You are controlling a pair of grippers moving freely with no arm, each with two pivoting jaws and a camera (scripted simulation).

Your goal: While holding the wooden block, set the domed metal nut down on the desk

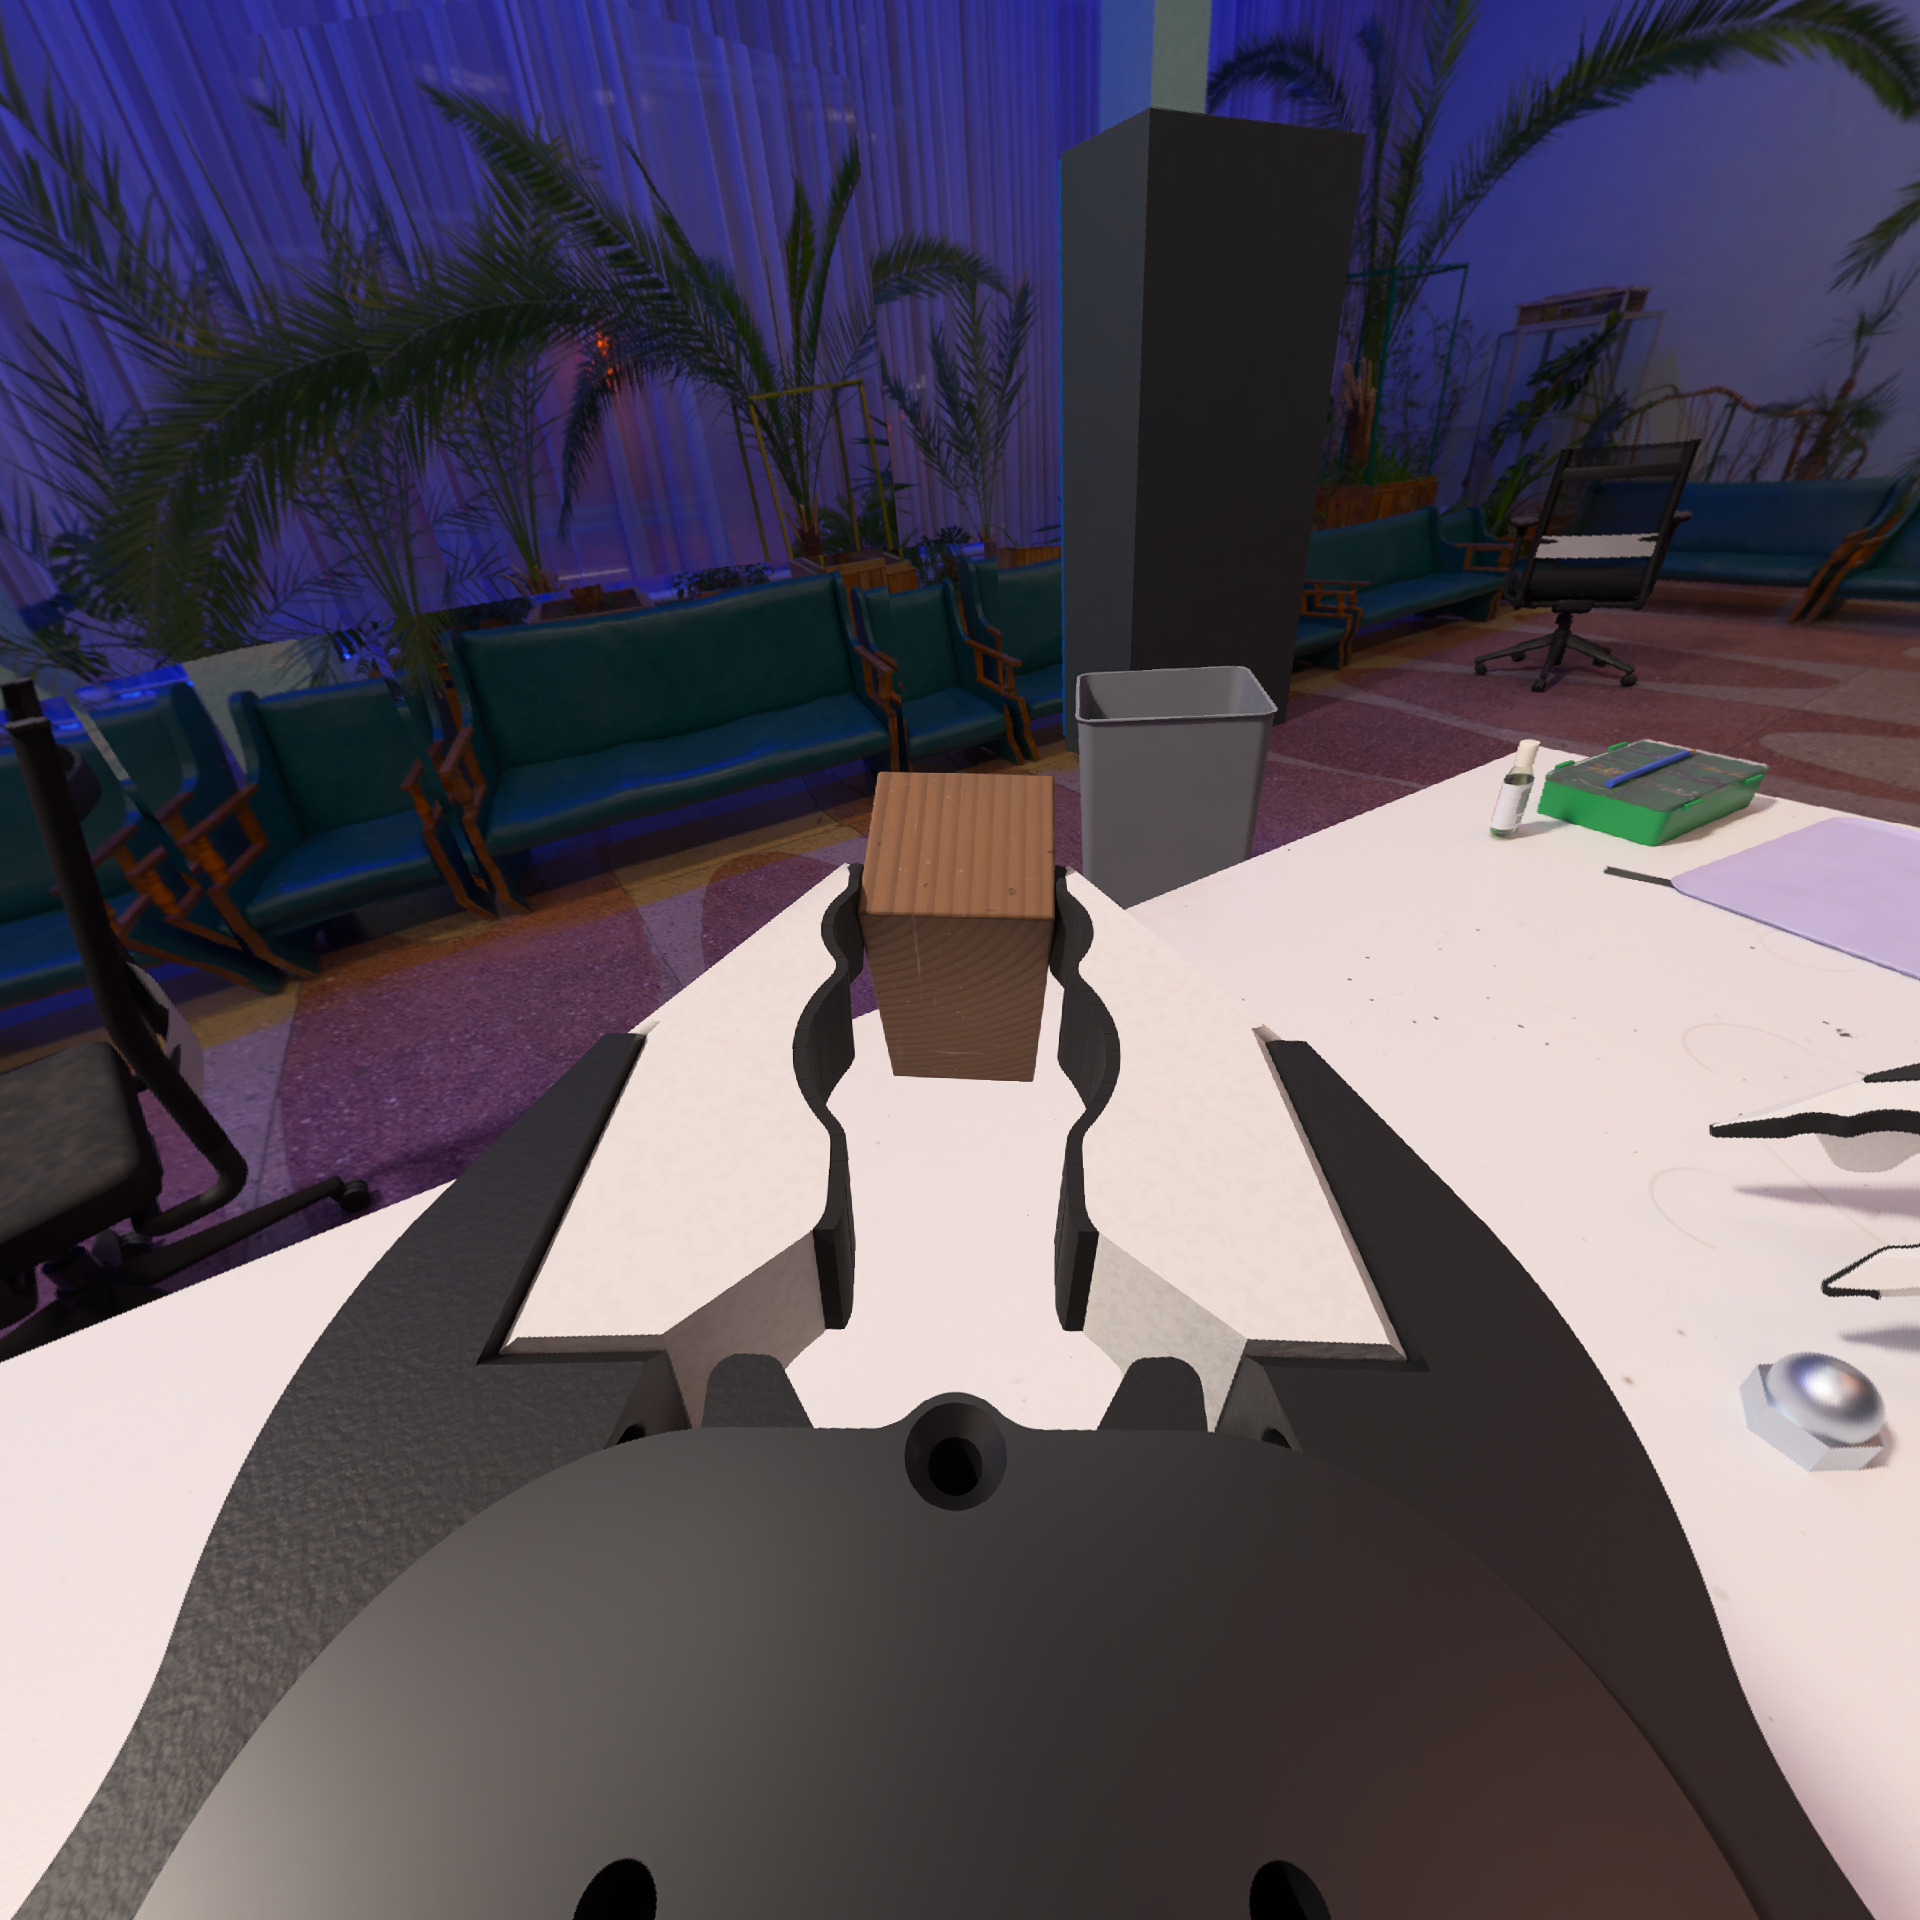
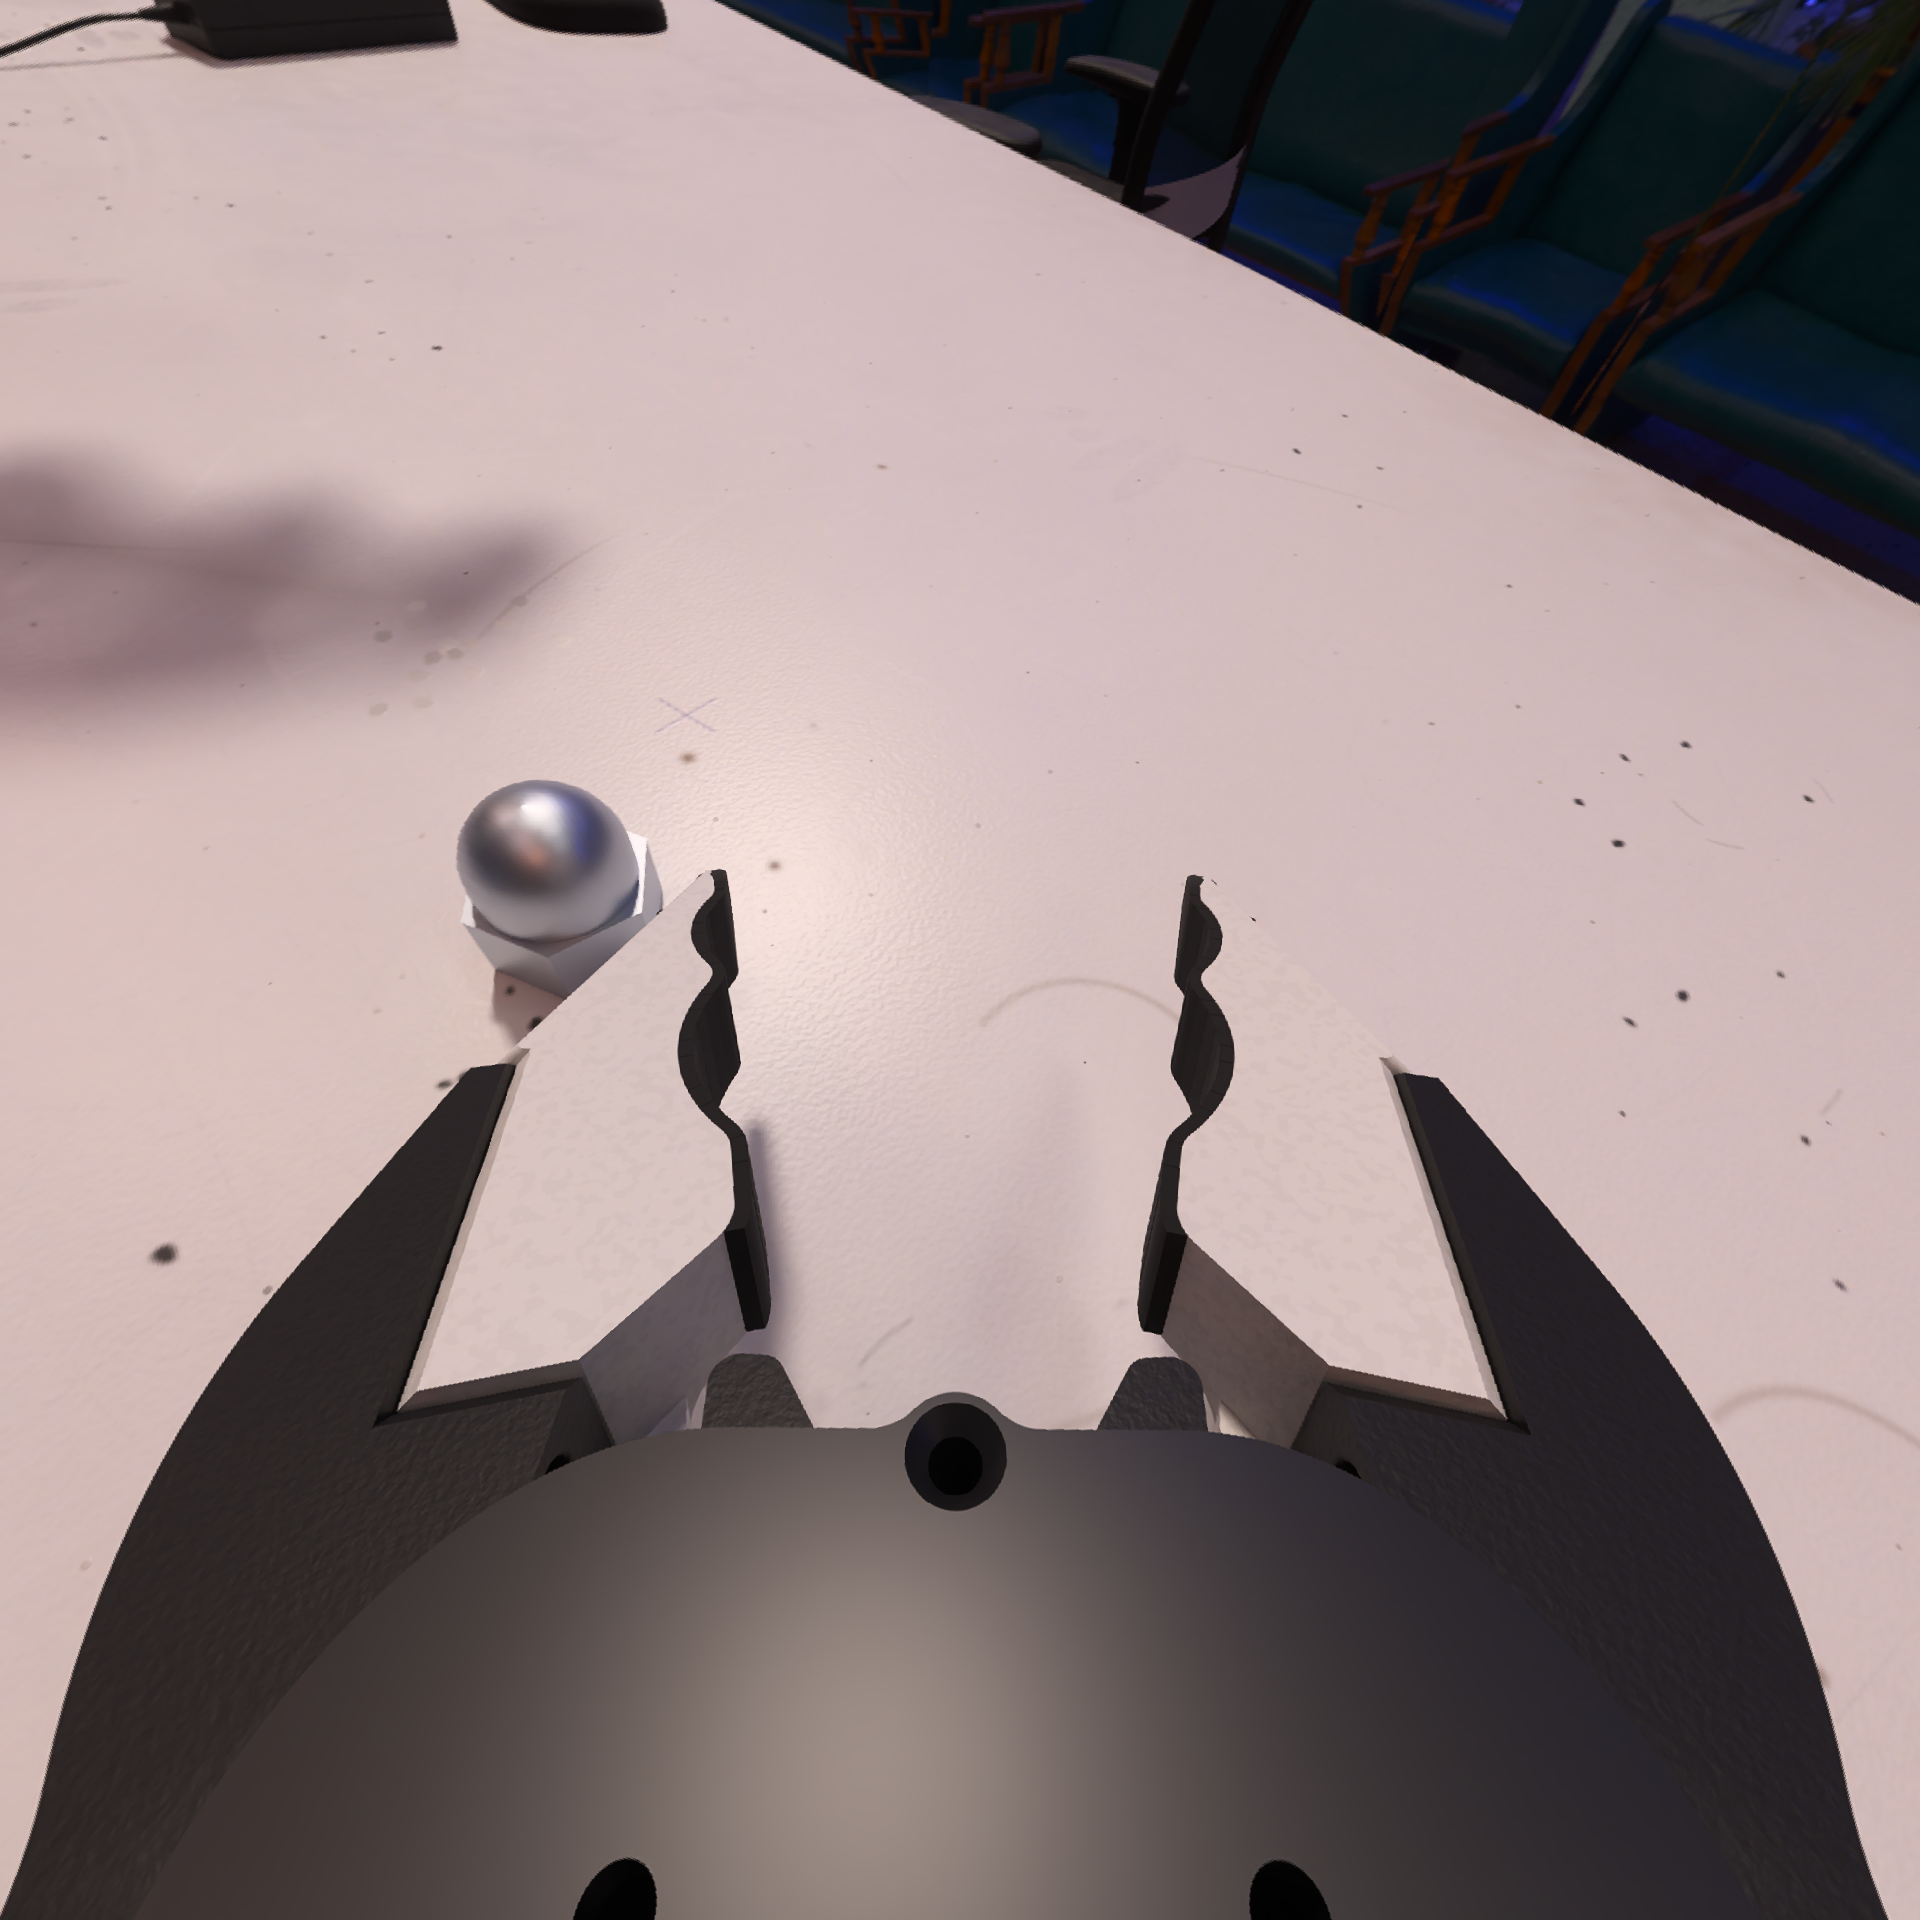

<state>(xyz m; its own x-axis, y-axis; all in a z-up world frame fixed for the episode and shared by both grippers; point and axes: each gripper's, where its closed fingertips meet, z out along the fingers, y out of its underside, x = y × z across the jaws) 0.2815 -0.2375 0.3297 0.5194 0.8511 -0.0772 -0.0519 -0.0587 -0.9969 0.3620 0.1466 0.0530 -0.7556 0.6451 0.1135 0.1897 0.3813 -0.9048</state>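
Observation:
My left gripper (image 1: 958, 896) is shut on the wooden block (image 1: 958, 935), a brown grained cuboid held at the fingertips above the white desk (image 1: 1351, 987). The domed metal nut (image 1: 1813, 1413), silver with a hex base, stands dome-up on the desk at the right of the left wrist view. In the right wrist view the nut (image 2: 551, 894) stands on the desk just left of my right gripper's left fingertip, outside the jaws. My right gripper (image 2: 956, 894) is open and empty above the desk (image 2: 935, 468). Its fingertips (image 1: 1829, 1127) show at the right edge of the left wrist view.
A grey bin (image 1: 1174, 774) stands on the floor beyond the desk's edge. A green box (image 1: 1652, 795), a small bottle (image 1: 1512, 795) and a lilac mat (image 1: 1829, 883) lie at the desk's far right. Dark devices (image 2: 312, 26) sit at the far end. Office chairs (image 1: 1590, 561) and benches surround the desk.

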